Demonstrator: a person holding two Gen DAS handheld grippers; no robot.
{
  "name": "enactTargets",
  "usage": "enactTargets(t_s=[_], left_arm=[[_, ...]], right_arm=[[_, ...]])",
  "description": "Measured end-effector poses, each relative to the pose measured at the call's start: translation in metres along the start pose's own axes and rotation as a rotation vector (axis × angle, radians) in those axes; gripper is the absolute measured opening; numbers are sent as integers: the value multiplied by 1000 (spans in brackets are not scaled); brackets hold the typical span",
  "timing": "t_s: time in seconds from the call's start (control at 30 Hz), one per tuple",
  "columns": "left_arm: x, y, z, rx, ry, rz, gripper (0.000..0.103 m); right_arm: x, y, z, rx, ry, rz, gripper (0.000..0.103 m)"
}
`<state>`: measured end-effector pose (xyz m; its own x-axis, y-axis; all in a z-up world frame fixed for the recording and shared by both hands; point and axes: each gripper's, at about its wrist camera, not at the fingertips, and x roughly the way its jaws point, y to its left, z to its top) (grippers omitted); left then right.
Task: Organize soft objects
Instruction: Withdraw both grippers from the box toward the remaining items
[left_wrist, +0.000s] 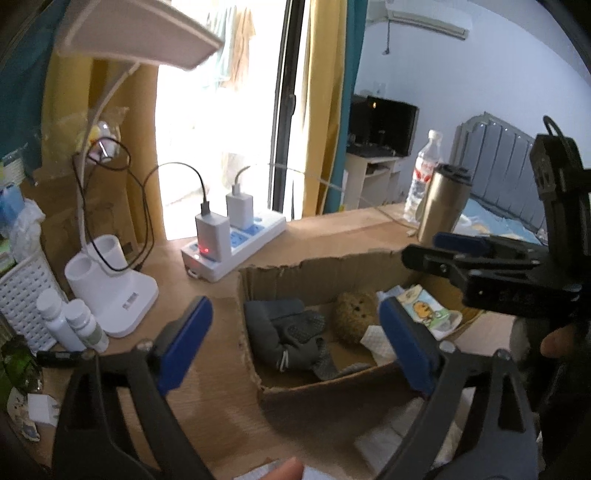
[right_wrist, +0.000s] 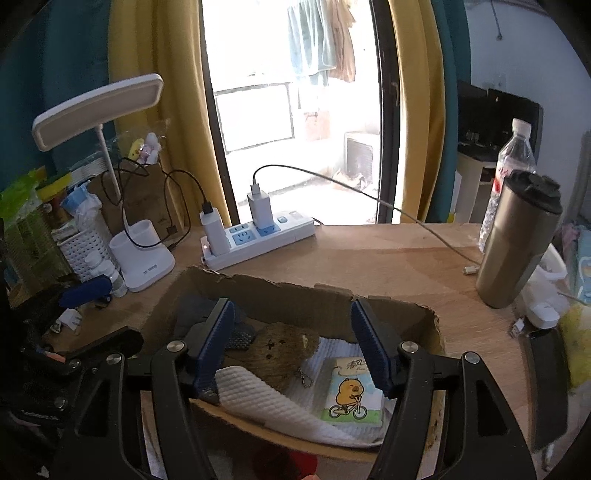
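Observation:
A torn cardboard box (left_wrist: 317, 266) (right_wrist: 295, 295) sits on the wooden desk. It holds grey gloves (left_wrist: 291, 332), a brown plush toy (left_wrist: 352, 314) (right_wrist: 280, 347), a white cloth (right_wrist: 266, 395) and a tissue pack with a cartoon animal (right_wrist: 351, 391) (left_wrist: 428, 306). My left gripper (left_wrist: 295, 339) is open and empty, just in front of the box's near left side. My right gripper (right_wrist: 291, 347) is open and empty, above the box. It also shows in the left wrist view (left_wrist: 461, 247) at the right, over the box's far right corner.
A power strip with chargers (left_wrist: 236, 236) (right_wrist: 258, 236) and a white desk lamp (left_wrist: 114, 288) (right_wrist: 144, 258) stand behind the box. White bottles (left_wrist: 70, 325) and a white basket (left_wrist: 26, 295) are at left. A steel tumbler (right_wrist: 517, 240) and water bottle (right_wrist: 513, 162) stand at right.

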<state>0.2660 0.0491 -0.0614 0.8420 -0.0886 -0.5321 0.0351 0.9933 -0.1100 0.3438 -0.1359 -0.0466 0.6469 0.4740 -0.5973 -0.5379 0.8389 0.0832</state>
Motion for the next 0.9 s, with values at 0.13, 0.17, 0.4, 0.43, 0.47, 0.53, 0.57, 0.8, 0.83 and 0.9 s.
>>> enactTargets(t_s=[0.13,0.17,0.4,0.43,0.47,0.53,0.57,0.8,0.83,0.9], left_arm=[[-19,0,-1,-4,-31,-11,93],[-24,1,-2,-7,-38,-10,93],[-60,9,-8,-43,-90,-25,93],[-62,9,-9,-44,-94,-25,93],[-67,9,-10,-45,-100,-24,93],[-78,10,-14,-46,-115,-25,93],[-82,11,-16,-49,-123,-23,93],[-111,16,-31,-65,-152,-11,93],[-112,16,-33,-67,-153,-9,93],[-116,16,-39,-75,-151,-4,93]], right_arm=[[-16,12,2,-19,-12,-18,69],[-20,15,2,-27,-17,-23,69],[-53,40,1,-64,-60,-49,69],[-56,42,0,-66,-63,-51,70],[-60,46,-2,-69,-65,-55,70],[-65,50,-4,-72,-69,-58,71],[-69,54,-5,-74,-73,-56,72],[-92,69,-14,-99,-110,-65,77],[-95,70,-17,-103,-116,-68,77],[-100,69,-21,-102,-121,-75,77]])
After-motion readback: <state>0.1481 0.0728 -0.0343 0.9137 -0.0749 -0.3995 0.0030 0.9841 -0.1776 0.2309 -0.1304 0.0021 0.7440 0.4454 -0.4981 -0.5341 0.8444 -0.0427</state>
